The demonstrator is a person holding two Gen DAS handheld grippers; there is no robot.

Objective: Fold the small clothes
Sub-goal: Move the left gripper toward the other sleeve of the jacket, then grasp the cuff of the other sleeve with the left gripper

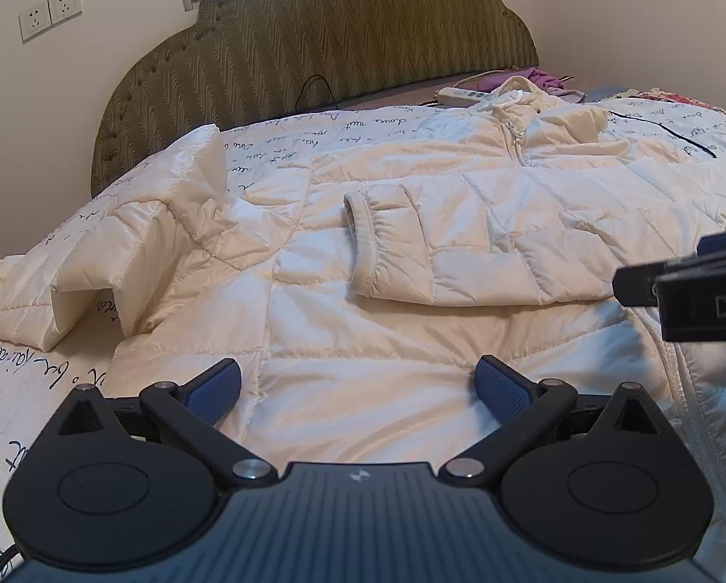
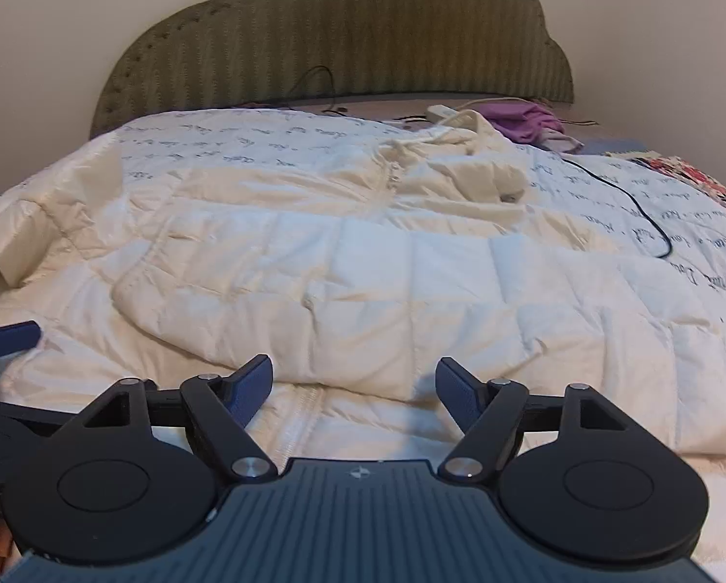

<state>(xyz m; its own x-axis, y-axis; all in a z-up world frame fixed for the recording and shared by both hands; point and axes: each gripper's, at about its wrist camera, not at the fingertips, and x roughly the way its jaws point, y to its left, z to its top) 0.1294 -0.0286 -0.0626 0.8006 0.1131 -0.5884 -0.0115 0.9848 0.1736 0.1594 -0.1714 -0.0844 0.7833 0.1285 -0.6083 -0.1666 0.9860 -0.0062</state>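
On the bed (image 1: 32,388), over a white cover with dark script on it, lies a cream quilted jacket (image 1: 411,252) spread front up, its collar and zip towards the far headboard (image 1: 314,34). At the far left its left sleeve (image 1: 134,243) sticks out bunched and half standing, the cuff end cut off by the frame edge in the right wrist view. The other sleeve (image 1: 440,243) is folded across the chest, its cuff (image 1: 360,243) open towards the left. No container shows in either view.

The left gripper (image 1: 358,384) hovers over the near hem of the jacket, its blue pads spread wide with only flat fabric seen between them; whether they touch the cloth cannot be told. The right gripper (image 2: 353,388) hangs just near of the folded sleeve's edge, jaws apart and nothing pinched (in the left view only a dark piece of it enters from the right edge).

At the far right, by the headboard, sit a white power strip (image 1: 460,95), a purple cloth (image 2: 523,121) and a black cable (image 2: 640,204) trailing over the cover; a patterned fabric (image 2: 693,180) at the right edge is too cut off to make out
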